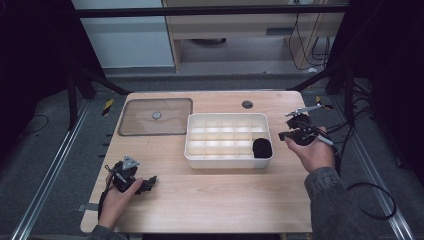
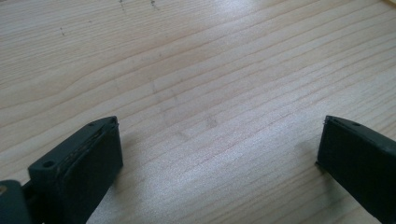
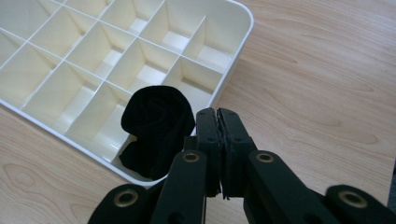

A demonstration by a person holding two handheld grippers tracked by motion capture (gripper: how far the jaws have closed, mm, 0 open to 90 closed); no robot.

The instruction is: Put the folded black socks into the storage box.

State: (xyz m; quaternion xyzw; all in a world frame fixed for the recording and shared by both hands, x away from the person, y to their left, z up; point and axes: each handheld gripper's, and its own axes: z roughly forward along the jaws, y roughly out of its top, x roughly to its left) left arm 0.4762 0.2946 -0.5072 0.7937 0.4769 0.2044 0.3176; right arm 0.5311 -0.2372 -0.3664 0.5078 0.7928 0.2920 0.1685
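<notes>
The rolled black sock sits in the corner compartment of the white divided tray, low and centre-left in my right gripper view; in the high view it is the dark lump at the tray's lower right corner, just right of the frame's middle. It is the one thing in the tray; every other compartment that I can see is bare white plastic. I count one sock, one tray and one lid. I can read no brand, label or writing on any of them.

My right gripper is clenched, its two black jaws pressed together with nothing between them, and its tip hangs just beside the sock, over the tray's rim. In the high view that gripper is at the right of the frame, just off the tray's right wall, in my right hand.

The clear lid lies flat on the wooden table at the upper left of the tabletop, just beside the tray, with a small round knob at its middle.

My left gripper is in the lower left of the high view, well apart from the tray, held in my left hand. In the left gripper view its jaws stand released and wide apart over bare wood grain, grasping nothing.
</notes>
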